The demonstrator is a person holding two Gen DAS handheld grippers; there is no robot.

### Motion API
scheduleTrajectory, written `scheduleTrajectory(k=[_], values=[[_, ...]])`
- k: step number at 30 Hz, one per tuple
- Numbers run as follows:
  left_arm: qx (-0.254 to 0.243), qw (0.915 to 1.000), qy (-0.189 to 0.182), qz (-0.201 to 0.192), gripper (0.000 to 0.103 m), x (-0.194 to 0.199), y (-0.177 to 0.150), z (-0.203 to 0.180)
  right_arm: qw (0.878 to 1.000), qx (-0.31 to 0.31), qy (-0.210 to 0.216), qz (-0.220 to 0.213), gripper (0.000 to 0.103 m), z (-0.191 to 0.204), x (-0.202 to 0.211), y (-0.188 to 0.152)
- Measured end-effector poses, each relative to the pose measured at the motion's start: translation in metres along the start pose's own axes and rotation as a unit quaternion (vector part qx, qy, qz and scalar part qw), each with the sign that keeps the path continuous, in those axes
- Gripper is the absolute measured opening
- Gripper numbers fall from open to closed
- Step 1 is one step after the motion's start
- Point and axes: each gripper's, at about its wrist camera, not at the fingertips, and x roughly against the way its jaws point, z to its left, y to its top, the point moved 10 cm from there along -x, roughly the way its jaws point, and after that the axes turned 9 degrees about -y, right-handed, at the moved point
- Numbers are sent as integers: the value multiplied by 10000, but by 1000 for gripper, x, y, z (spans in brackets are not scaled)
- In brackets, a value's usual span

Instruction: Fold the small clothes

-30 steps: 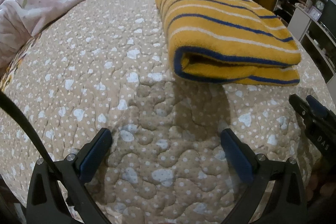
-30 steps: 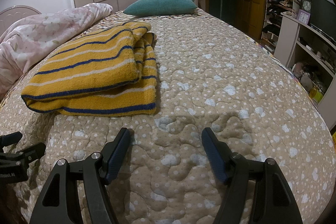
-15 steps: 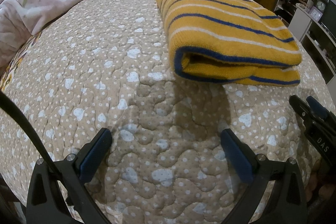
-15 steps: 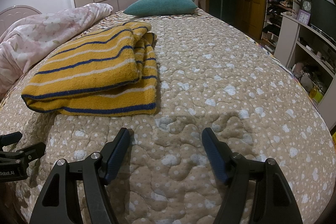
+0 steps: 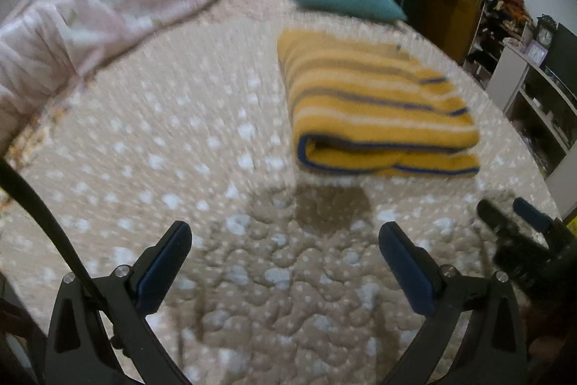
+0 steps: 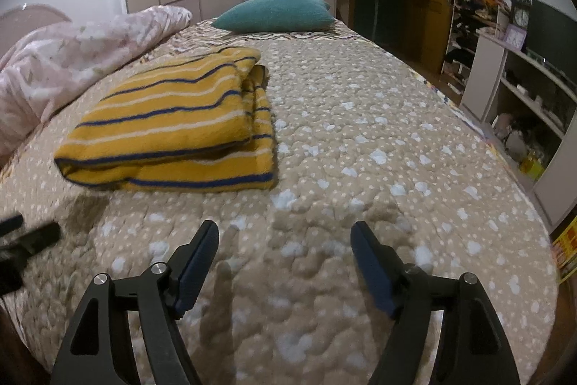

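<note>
Across the left wrist view, which is smeared by motion blur, the left gripper [image 5: 285,262] hangs over the quilted bedspread [image 5: 180,139] with its jaws spread wide and nothing between them. The yellow striped garment [image 5: 375,103] lies folded at about one o'clock from those tongs, well apart from them, its rounded fold edge turned toward the camera. At four o'clock the dark tips of the right gripper [image 5: 519,233] show beside the left one, apart from the cloth. A pink duvet [image 5: 90,20] is bunched at ten o'clock and a teal pillow [image 5: 346,0] sits at the far end, near twelve. From the right wrist view, sharper, the right gripper [image 6: 285,258] is likewise fully open and empty above the bedspread [image 6: 396,150]; the garment [image 6: 173,128] rests at eleven o'clock, flat in stacked layers, its open edges toward the right. The left tool's tips [image 6: 32,233] peek in at nine o'clock. The pillow [image 6: 274,13] and duvet [image 6: 65,60] lie beyond, shelves [image 6: 523,89] at two o'clock. Judging by the neat stack and both tongs clear of it, the folding of this piece looks finished. No other clothing is visible, so the next move would call either for a further piece to be brought in or for squaring this one's edges.
</note>
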Motion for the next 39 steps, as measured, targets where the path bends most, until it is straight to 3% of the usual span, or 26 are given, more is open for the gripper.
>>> scheduleTrajectory(k=[5, 12, 39], values=[[42, 9993, 24, -370, 103, 35, 11, 1, 9998, 160, 7, -142, 79, 14, 22, 1], [219, 9981, 57, -581, 103, 57, 15, 18, 9990, 319, 69, -317, 81, 32, 50, 15], [609, 9969, -141, -485, 103, 56, 4, 43, 9979, 578, 97, -262, 81, 67, 62, 18]])
